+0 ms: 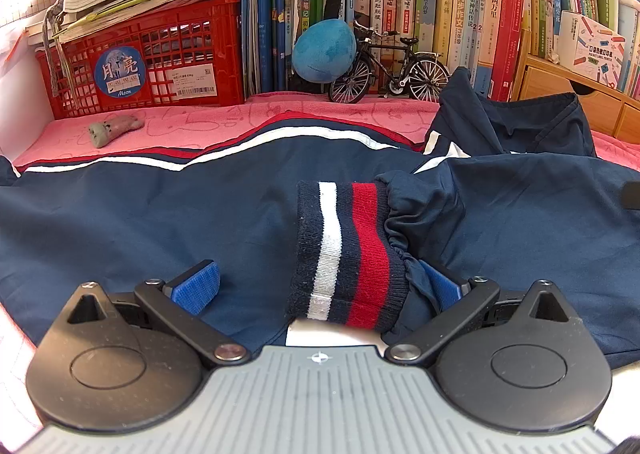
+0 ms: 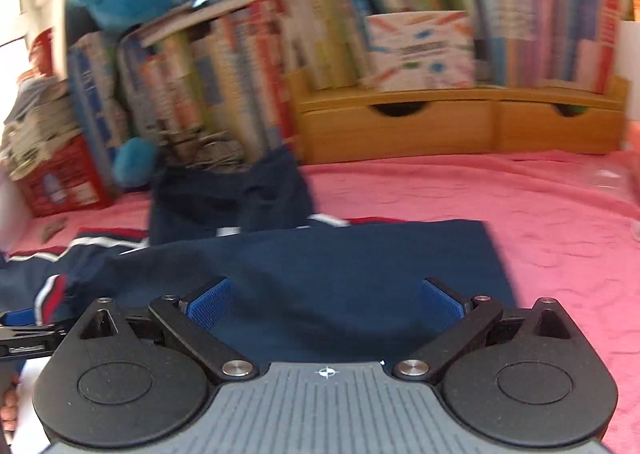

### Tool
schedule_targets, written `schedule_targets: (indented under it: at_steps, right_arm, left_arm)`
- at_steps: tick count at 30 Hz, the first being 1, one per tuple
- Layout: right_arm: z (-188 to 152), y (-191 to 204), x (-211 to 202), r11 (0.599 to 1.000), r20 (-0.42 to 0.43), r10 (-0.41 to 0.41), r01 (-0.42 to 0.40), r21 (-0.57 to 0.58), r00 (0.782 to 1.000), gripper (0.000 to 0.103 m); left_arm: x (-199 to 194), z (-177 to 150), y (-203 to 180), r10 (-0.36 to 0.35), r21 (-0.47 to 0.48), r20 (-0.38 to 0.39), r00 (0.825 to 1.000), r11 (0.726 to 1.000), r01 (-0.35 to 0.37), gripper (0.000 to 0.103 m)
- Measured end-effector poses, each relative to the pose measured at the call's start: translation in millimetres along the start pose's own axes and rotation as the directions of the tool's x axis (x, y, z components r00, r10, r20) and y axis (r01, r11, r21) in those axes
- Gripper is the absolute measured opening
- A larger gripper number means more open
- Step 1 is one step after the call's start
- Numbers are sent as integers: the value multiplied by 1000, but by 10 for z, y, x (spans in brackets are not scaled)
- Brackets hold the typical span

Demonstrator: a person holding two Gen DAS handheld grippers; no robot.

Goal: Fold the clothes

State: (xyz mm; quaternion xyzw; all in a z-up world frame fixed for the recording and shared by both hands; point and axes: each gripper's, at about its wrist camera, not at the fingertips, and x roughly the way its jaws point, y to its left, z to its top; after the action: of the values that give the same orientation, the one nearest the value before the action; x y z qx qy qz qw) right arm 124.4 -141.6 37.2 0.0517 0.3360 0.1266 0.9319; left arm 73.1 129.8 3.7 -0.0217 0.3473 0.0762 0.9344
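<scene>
— From the left wrist, what's going on?

— The left gripper [image 1: 316,286] hangs low over a navy jacket [image 1: 140,213] spread on a pink blanket [image 1: 240,113]. Its fingers [image 1: 196,288] are spread wide, and the striped cuff [image 1: 344,254] of a sleeve lies between them, pinched by neither. I'd say the sleeve has been laid across the body of the jacket, so one fold looks done.

— And the rest of it?

— The far right part is still bunched up near the shelf, so there's folding left.

— What's behind?

— A red crate [image 1: 160,53] piled with papers, a row of books [image 1: 400,5], a blue plush ball [image 1: 324,49] and a little model bicycle [image 1: 392,69].

— Now the right wrist?

— That view is blurred. The right gripper [image 2: 326,306] is over the jacket's right side, fingers [image 2: 210,304] spread, holding nothing. The cloth there lies flat with a straight edge against the pink blanket; the crumpled part sits beyond it.

— The room?

— Wooden drawers [image 2: 440,125] under more books, and something blue and plush on top, too smeared to name.
</scene>
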Motion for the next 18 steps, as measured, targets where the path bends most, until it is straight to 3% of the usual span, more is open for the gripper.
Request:
schedule_targets:
  at_steps: [3, 7, 12, 18]
  right_arm:
    - [38, 444, 327, 996, -70, 65, -68, -52, 995, 101]
    - [-22, 635, 585, 981, -69, -56, 41, -191, 996, 103]
    - [9, 221, 532, 983, -44, -71, 63, -171, 996, 103]
    - [75, -683, 336, 956, -24, -294, 294, -20, 955, 103]
  left_arm:
    - [-1, 0, 0, 0, 0, 0, 1000, 1000, 0, 103]
    - [-1, 1, 2, -1, 0, 0, 1000, 1000, 1, 103]
    - [-2, 1, 5, -2, 0, -1, 1000, 1000, 2, 103]
    - [-2, 0, 5, -2, 0, -1, 1000, 1000, 2, 103]
